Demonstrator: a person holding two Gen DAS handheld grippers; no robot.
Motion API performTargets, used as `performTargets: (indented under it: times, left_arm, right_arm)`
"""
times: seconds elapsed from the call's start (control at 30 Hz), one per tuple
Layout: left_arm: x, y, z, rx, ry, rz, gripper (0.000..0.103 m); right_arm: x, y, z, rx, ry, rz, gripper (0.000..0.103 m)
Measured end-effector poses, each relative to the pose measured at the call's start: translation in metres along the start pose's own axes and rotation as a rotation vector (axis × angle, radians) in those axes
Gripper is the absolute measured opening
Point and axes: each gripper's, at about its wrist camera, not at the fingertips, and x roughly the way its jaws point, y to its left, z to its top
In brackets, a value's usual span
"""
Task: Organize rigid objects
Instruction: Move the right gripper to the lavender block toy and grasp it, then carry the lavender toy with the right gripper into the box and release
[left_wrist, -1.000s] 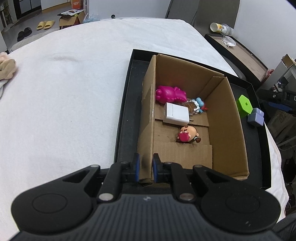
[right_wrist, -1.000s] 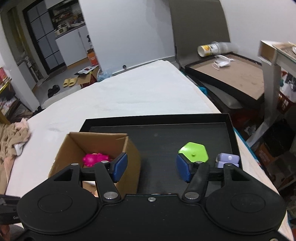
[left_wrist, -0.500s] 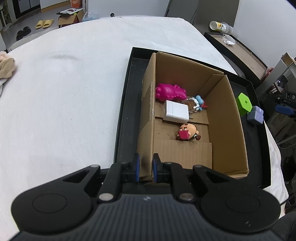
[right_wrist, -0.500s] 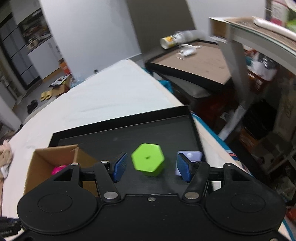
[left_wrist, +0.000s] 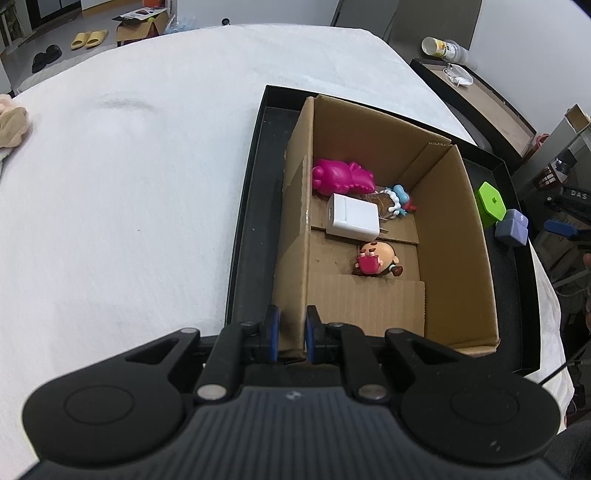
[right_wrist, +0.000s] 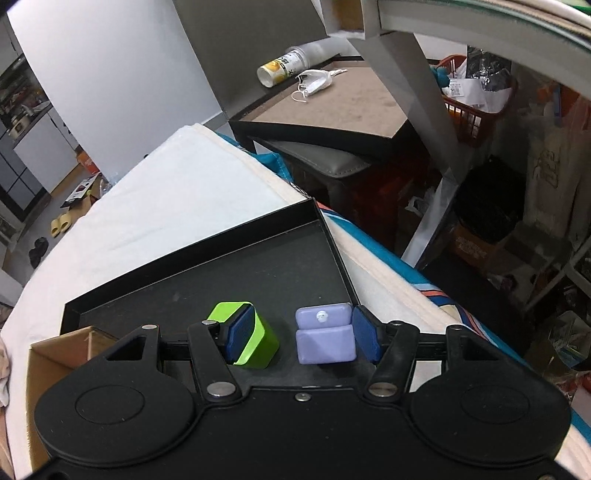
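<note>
Lilac block (right_wrist: 325, 338) now between right tool (right_wrist: 299, 338) pads – green block (right_wrist: 255, 341) shifted left.

Left gripper (left_wrist: 291, 332) points steeply down, blue pads nearly together, pinched on the near-left corner wall of the cardboard box (left_wrist: 295, 266); one finger outside the wall, one inside. Right gripper (right_wrist: 301, 334) angled down, jaws apart about halfway, nothing pressed by the pads. Its left pad (right_wrist: 240, 334) sits in front of the green block (right_wrist: 258, 343) at 9 o'clock; the right pad sits just beside the purple block (right_wrist: 325, 339), at that block's 3 o'clock.
</note>
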Motion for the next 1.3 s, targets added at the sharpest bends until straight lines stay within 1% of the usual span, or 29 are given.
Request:
performTargets:
  times: [0.17, 0.33, 0.43, 0.5, 0.6, 0.73, 0.93, 1.1, 1.3]
  left_arm:
    - [0.003, 0.001, 0.000, -0.004, 0.006, -0.002, 0.014]
    - [0.004, 0.001, 0.001, -0.001, 0.013, -0.002, 0.014]
    - [0.005, 0.000, 0.002, 0.001, 0.017, 0.001, 0.014]
    - [0.006, 0.000, 0.002, 0.002, 0.018, 0.004, 0.014]
    - [0.007, -0.001, 0.002, 0.004, 0.019, 0.005, 0.014]
    - [0.007, 0.000, 0.002, 0.000, 0.018, 0.004, 0.014]
    - [0.007, -0.001, 0.002, -0.005, 0.017, 0.010, 0.014]
    - [0.005, -0.001, 0.000, -0.012, 0.007, 0.012, 0.014]
    - [0.000, -0.002, -0.001, -0.012, -0.002, 0.018, 0.014]
  right_arm:
    - [0.016, 0.001, -0.002, -0.015, 0.020, -0.022, 0.058]
    - [0.033, 0.005, -0.007, -0.043, 0.048, -0.069, 0.058]
    - [0.040, 0.004, -0.008, -0.038, 0.057, -0.078, 0.055]
    - [0.045, 0.007, -0.009, -0.059, 0.059, -0.095, 0.054]
    - [0.052, 0.008, -0.012, -0.077, 0.072, -0.112, 0.046]
    - [0.054, 0.011, -0.014, -0.100, 0.080, -0.118, 0.045]
    - [0.046, 0.012, -0.014, -0.098, 0.088, -0.093, 0.044]
    - [0.029, 0.013, -0.008, -0.087, 0.055, -0.065, 0.044]
    - [0.010, 0.012, -0.002, -0.067, 0.026, -0.005, 0.044]
